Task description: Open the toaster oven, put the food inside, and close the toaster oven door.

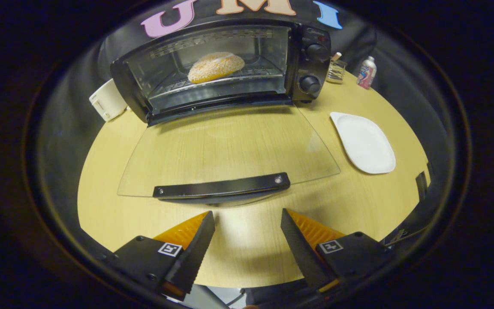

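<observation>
The toaster oven point(225, 68) stands at the back of the worktop point(247, 253) with its glass door point(230, 150) folded down flat toward the gripper point(247, 225), and the food, a sesame bun point(215, 66), already sits on the rack inside. To the right of the door lies a bare white plate point(365, 143), which suggests the loading step is done. The jaws are spread apart and grip nothing; they hang just short of the door's black handle point(221, 187), which lies crosswise just ahead of the fingertips. By the look of it, the step in hand is the last one, closing the door. That calls for easing forward and low so the jaws get under or around the handle bar, then lifting it up and back in an arc toward the oven front until the door shuts. The glass edge sits close to the worktop, so there is little room to slip beneath it.
</observation>
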`<action>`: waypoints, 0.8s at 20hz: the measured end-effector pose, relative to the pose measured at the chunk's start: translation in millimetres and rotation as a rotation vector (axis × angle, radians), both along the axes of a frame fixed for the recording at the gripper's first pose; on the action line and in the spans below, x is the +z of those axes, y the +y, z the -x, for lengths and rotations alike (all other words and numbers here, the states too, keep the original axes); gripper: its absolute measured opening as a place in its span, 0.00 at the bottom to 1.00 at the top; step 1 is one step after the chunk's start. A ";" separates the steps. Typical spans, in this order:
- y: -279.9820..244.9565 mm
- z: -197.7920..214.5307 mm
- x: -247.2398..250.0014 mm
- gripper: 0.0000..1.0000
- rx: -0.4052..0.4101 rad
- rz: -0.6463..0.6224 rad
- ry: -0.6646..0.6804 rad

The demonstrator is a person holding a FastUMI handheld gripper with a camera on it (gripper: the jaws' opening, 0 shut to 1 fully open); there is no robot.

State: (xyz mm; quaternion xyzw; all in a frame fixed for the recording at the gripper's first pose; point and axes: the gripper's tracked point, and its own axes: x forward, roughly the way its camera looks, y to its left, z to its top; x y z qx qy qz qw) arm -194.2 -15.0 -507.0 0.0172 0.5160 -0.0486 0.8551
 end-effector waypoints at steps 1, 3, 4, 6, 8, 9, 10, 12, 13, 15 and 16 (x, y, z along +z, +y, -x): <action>-0.5 -0.1 -0.7 0.99 0.011 0.010 0.009; -1.8 -3.2 0.2 1.00 0.037 0.038 0.003; -1.4 -3.2 2.7 1.00 0.051 0.055 -0.006; -2.5 -5.2 9.1 1.00 0.081 0.087 -0.031; -2.6 -7.3 16.4 1.00 0.104 0.108 -0.057; -2.6 -7.9 20.2 1.00 0.112 0.114 -0.070; -2.1 -9.0 24.5 0.99 0.117 0.115 -0.083; 0.1 -12.0 33.9 0.99 0.119 0.112 -0.116; 0.6 -15.2 39.3 0.99 0.114 0.103 -0.138; 3.3 -23.9 51.9 0.99 0.093 0.073 -0.183; 4.7 -31.6 59.7 1.00 0.081 0.058 -0.210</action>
